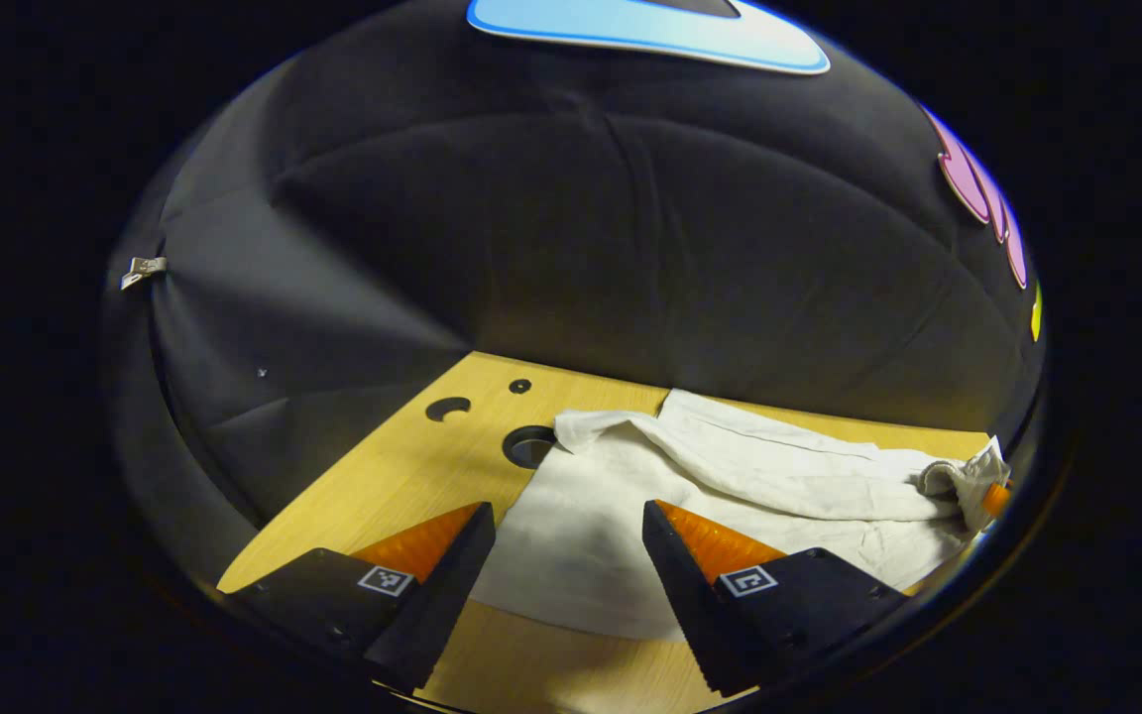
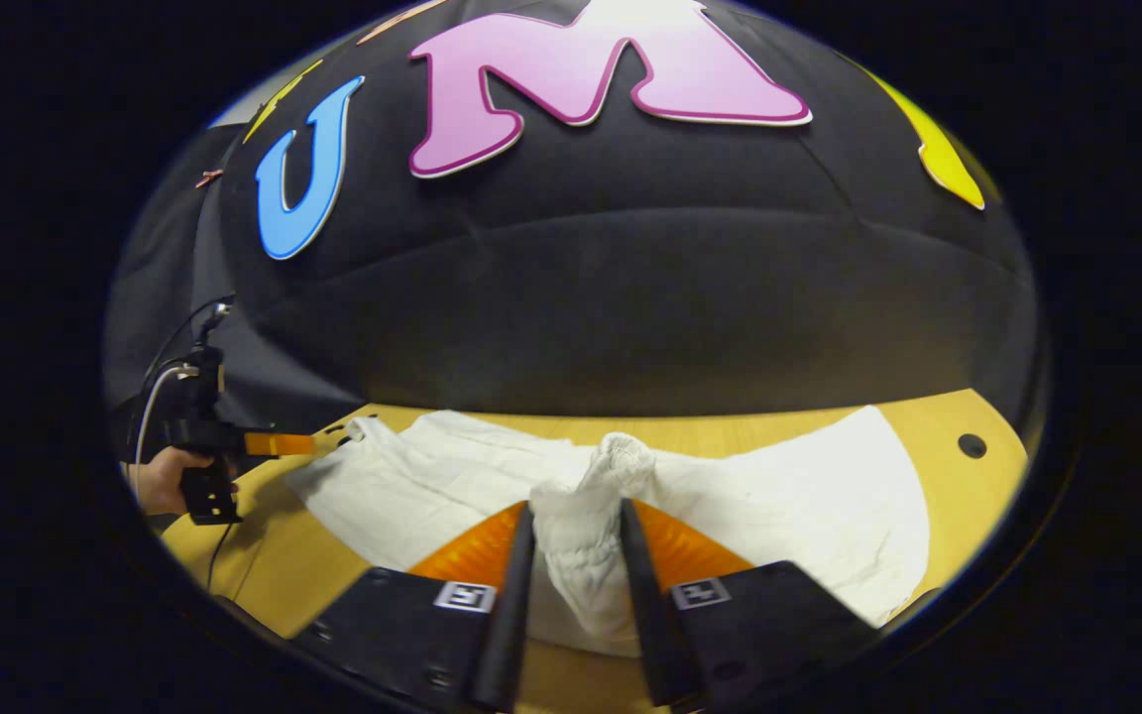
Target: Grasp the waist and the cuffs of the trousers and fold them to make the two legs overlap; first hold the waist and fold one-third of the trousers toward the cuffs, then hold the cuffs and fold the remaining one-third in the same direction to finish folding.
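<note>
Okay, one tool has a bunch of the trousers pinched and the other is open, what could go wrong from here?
1. The right tool grips only a bunched wad of the trousers; pulling may drag the whole garment, or the cloth could slip free.
2. The left tool is open over the cloth, holding nothing, so that end could trail or crumple.
3. The trousers lie wrinkled near the table holes, so folds may end up uneven.

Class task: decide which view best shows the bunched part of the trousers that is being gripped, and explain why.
The right gripper view: the bunched fabric stands close up between the right gripper fingers, which press it from both sides. The left gripper view shows that bunch small, at the far right edge of the white trousers.
</note>
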### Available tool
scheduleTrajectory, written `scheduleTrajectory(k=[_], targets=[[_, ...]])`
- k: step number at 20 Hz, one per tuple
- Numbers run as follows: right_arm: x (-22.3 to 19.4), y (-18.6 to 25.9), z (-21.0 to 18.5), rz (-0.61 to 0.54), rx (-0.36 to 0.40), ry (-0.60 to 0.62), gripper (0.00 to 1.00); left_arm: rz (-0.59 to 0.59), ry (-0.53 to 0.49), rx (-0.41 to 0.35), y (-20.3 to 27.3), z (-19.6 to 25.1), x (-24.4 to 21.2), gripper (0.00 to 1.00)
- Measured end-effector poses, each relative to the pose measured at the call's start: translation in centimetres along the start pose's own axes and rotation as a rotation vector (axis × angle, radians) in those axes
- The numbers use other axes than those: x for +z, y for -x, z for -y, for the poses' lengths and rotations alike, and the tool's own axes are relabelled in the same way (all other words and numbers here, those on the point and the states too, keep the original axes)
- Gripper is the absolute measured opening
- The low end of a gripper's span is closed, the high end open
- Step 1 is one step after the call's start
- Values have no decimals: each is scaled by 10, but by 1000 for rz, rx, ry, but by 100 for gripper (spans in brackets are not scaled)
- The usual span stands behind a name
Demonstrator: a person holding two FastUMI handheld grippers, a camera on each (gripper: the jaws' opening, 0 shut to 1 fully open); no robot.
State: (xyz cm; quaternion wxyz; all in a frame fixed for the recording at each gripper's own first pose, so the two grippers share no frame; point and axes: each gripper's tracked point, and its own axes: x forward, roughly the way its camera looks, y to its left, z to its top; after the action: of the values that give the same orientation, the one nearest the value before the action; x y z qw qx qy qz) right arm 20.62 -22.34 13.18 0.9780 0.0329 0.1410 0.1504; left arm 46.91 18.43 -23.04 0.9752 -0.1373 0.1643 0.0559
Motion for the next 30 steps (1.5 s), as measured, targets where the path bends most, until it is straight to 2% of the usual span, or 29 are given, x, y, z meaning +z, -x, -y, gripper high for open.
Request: scheduleTrajectory(k=[3,7,10,11,12,15,17,19,22,26,28,30], targets=[[-8,25,-5,9,-12,12,98,-41,-36,-4,-14,10,-13,96],[-7,67,2,23,-28,15,98,-23,-45,66,-21,-5,-13,94],[-25,93,11,-21,-45,-14,98,-91,-21,68,-33,-13,-29,96],[-32,100,16,-38,-49,-38,98,-87,-18,59,-30,-13,-29,100],[-40,106,17,-57,-54,-62,98,-95,-15,53,-29,-10,-31,96],[-64,118,34,-114,-95,-104,98,-156,-107,2,-25,-4,-34,98],[-71,124,40,-132,-120,-145,98,-198,-104,-10,-25,1,-37,86],[-75,130,46,-140,-144,-186,98,-237,-142,-49,-25,7,-40,84],[-71,139,52,-125,-174,-212,98,-279,-188,-75,-20,20,-42,46],[-68,157,62,-115,-207,-218,98,-293,-201,-52,-19,33,-47,14],[-67,164,65,-116,-225,-227,98,-293,-181,-40,-17,36,-49,6],[-66,174,67,-118,-238,-238,98,-296,-129,-67,-11,49,-50,6]])
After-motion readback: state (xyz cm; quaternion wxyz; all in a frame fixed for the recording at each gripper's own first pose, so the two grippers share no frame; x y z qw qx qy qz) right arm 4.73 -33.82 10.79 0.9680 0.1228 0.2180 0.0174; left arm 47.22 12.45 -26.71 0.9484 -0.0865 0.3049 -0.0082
